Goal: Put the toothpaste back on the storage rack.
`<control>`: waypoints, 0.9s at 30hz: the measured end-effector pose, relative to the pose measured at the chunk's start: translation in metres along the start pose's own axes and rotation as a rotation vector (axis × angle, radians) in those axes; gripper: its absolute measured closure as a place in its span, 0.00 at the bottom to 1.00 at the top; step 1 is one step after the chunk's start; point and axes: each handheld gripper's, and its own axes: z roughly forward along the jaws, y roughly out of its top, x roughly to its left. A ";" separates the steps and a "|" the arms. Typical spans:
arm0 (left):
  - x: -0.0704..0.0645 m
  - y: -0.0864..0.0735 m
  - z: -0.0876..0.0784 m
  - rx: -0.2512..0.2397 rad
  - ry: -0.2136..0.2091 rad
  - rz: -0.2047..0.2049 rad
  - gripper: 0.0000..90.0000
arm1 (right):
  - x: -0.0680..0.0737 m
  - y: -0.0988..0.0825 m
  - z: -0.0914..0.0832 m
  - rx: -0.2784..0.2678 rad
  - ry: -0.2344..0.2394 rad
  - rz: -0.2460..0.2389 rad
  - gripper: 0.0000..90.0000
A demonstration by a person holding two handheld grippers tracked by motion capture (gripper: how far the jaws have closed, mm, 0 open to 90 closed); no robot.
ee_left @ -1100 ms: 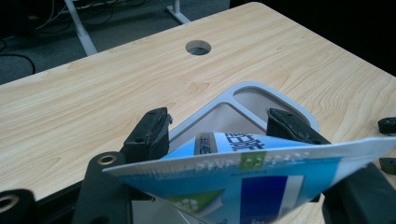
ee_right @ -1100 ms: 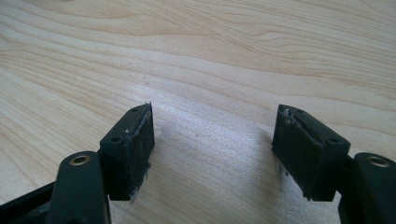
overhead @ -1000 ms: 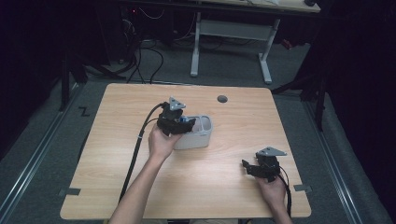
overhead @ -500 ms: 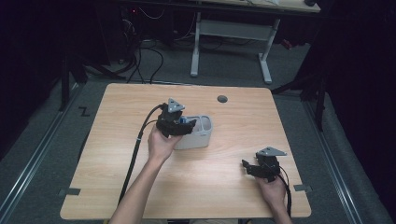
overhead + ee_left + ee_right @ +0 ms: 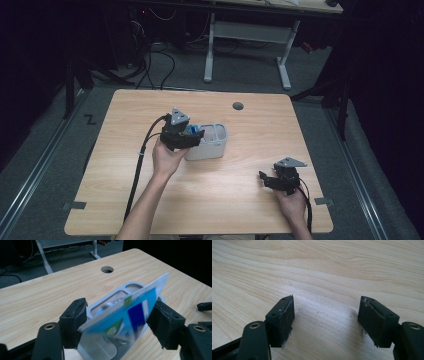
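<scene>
Left gripper [image 5: 117, 322] over the grey plastic compartment tray [image 5: 214, 145] mid-table; its jaws have just been opening, and the blue-white-green printed packet [image 5: 125, 315] sits blurred between them, released. Right gripper [image 5: 325, 320] gapes empty over the pale wooden table [image 5: 240, 190], well apart from the tray.

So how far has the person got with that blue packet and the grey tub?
The blue packet already sits over the grey tub, tilted, its lower end inside. In hand: the left gripper has just been opening its jaws, with the blurred packet between them, apparently dropping. Left: the packet settling in and that gripper pulling away. The right gripper rests open over the table, holding nothing.
</scene>
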 end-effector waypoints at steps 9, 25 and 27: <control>0.003 -0.006 -0.009 -0.023 0.002 -0.004 0.37 | 0.000 0.000 0.000 -0.002 0.000 -0.002 0.33; 0.005 -0.007 -0.025 -0.066 0.008 -0.015 0.38 | 0.000 0.000 0.000 -0.002 -0.001 -0.002 0.33; 0.007 -0.007 -0.027 -0.075 0.012 -0.018 0.39 | 0.000 0.000 0.000 -0.002 -0.001 -0.002 0.33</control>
